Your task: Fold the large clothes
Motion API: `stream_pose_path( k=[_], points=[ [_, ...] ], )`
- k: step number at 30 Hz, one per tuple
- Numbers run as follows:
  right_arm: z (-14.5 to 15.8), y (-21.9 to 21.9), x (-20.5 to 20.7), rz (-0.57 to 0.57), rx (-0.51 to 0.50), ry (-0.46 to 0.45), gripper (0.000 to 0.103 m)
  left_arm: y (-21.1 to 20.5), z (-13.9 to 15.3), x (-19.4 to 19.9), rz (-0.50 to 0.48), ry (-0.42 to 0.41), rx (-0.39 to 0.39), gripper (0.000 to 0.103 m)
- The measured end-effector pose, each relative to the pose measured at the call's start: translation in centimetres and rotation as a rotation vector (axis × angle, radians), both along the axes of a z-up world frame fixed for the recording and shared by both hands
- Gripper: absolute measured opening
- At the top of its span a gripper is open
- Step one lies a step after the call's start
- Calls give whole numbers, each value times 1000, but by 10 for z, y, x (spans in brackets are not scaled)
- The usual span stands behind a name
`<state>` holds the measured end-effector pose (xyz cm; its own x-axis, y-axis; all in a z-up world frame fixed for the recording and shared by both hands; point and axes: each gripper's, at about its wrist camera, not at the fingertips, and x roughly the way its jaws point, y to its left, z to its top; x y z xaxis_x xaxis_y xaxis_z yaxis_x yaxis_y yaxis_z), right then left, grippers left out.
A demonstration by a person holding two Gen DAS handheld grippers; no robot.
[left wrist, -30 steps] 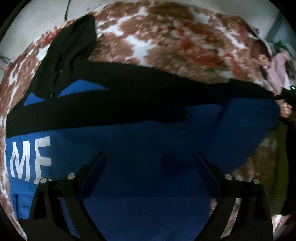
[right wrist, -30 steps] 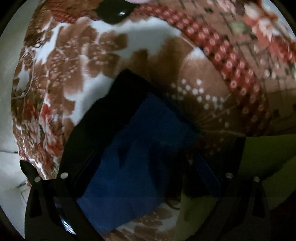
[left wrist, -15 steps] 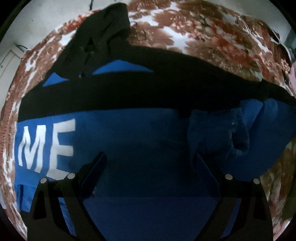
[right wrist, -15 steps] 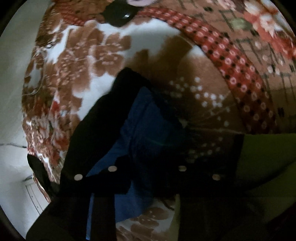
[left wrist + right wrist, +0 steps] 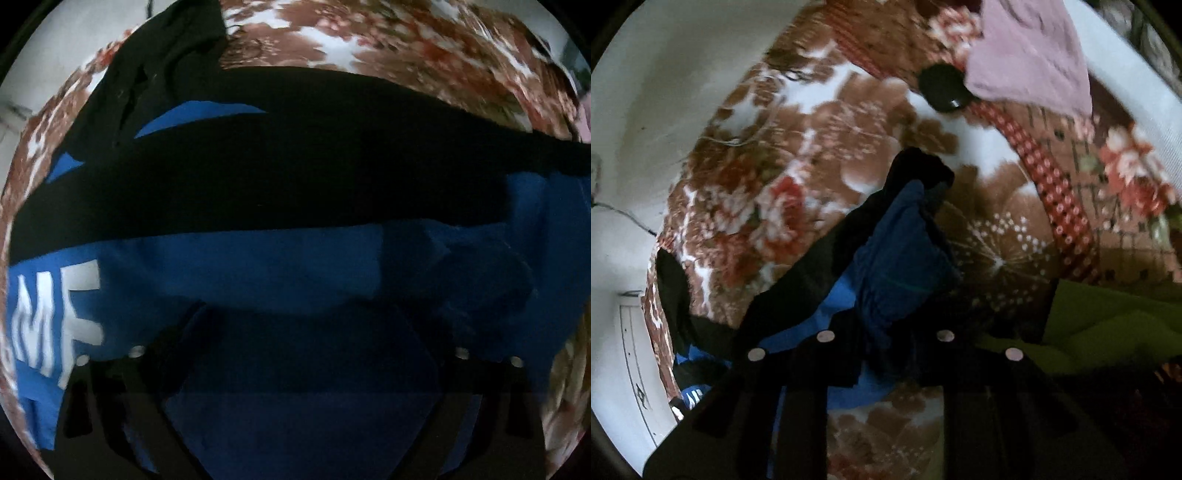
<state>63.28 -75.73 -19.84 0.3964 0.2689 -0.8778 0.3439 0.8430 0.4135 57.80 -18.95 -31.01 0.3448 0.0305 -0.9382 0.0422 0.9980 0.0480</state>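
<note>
A large blue and black hooded top with white letters lies spread on a floral blanket. Its black hood points to the far left. My left gripper hovers open just above the blue body of the top. My right gripper is shut on the blue and black sleeve and holds it lifted off the blanket, the black cuff sticking up past the fingers.
A pink garment and a black round object lie at the far side of the blanket. A green cloth lies at the right. A white wall borders the left side.
My right gripper has closed on the sleeve and lifted it off the blanket. My left gripper has come lower and closer over the blue body, staying open.
</note>
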Motion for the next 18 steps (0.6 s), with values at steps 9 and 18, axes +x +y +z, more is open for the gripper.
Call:
stream_pose_path(
  k=[9, 18],
  points=[
    [126, 144, -14, 153, 4, -213, 19, 2, -4, 0, -23, -39, -17, 99],
    [200, 325, -29, 362, 96, -334, 18, 1, -6, -9, -26, -85, -15, 99]
  ],
)
